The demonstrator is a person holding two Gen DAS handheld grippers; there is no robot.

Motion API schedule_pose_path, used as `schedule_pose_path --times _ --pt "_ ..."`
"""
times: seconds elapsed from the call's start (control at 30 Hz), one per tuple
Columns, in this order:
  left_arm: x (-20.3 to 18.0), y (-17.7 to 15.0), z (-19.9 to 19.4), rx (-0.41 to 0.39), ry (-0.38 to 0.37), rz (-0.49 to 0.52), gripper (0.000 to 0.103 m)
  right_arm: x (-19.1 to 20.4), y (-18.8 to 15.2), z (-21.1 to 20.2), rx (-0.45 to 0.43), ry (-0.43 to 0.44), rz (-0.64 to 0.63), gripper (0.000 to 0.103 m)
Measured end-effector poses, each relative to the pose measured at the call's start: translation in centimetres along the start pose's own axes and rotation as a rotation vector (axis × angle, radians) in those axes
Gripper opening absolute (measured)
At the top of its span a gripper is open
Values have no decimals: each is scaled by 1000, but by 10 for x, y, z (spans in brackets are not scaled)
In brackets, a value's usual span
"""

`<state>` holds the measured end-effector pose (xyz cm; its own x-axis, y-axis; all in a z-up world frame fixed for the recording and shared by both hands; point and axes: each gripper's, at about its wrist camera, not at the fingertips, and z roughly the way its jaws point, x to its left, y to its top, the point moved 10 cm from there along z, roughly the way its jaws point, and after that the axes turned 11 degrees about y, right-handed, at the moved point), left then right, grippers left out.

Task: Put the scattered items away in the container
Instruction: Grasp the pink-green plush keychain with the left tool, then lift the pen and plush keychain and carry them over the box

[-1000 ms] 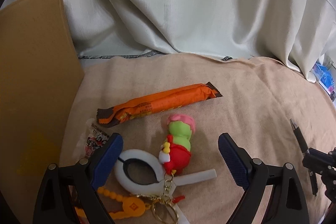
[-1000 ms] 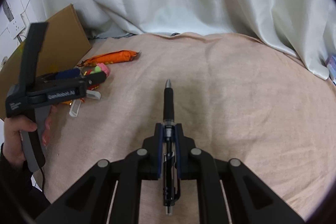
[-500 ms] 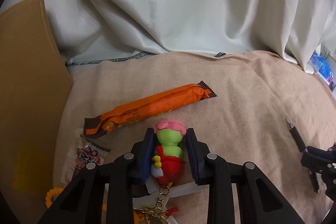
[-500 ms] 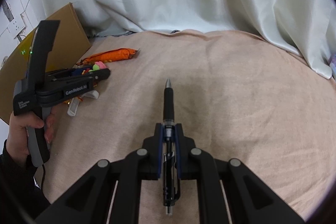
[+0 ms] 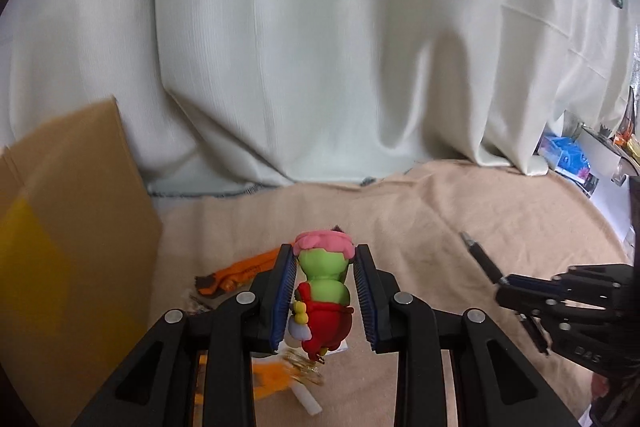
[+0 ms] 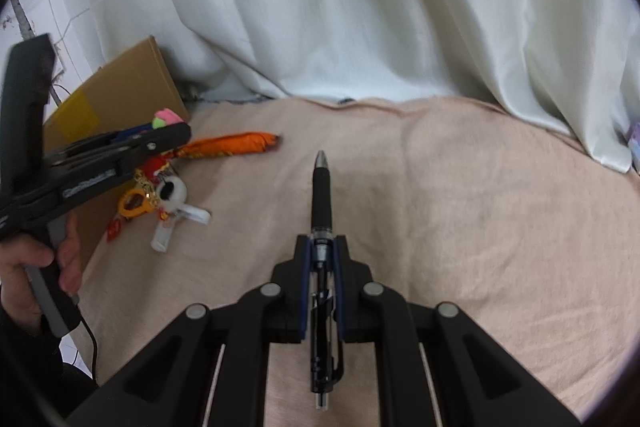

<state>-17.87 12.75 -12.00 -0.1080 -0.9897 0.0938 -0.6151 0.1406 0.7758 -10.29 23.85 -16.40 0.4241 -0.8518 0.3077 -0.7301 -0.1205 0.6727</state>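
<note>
My left gripper (image 5: 325, 259) is shut on a green, pink-capped toy figure in red overalls (image 5: 324, 291) and holds it lifted above the tan blanket (image 5: 420, 227), its keyring charms (image 6: 160, 191) dangling below. The figure's pink cap (image 6: 167, 115) also shows in the right wrist view. My right gripper (image 6: 321, 247) is shut on a black pen (image 6: 322, 187) pointing forward; it also shows at the right of the left wrist view (image 5: 560, 291). The brown cardboard container (image 5: 68, 227) stands at the left. An orange snack bar (image 6: 232, 147) lies on the blanket.
A white curtain (image 5: 320, 47) hangs behind the blanket. A small snack packet (image 5: 192, 303) lies near the cardboard. Blue packages (image 5: 568, 159) sit at the far right. A hand (image 6: 36, 263) holds the left gripper's handle.
My left gripper closed on the toy figure and lifted it off the blanket, dragging the keyring charms up. The right gripper kept holding the pen almost still.
</note>
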Motion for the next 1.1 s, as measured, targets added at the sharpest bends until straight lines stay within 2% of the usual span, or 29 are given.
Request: schedule_pose_path --times 0.17,0.33,0.53,0.83,1.1 --pt "8 7 -30 -41 8 -25 31 10 9 -8 -40 28 -9 13" --pt "17 6 -45 -55 15 -43 31 25 19 -14 -58 63 -36 13" --pt "21 1 -48 -51 -5 -46 31 32 17 -10 -50 62 -39 13" --pt "25 0 -57 -51 -7 -49 31 45 33 -33 -113 64 -58 13" --pt "22 -2 -61 -50 -18 -39 31 41 28 -28 -95 53 -43 13"
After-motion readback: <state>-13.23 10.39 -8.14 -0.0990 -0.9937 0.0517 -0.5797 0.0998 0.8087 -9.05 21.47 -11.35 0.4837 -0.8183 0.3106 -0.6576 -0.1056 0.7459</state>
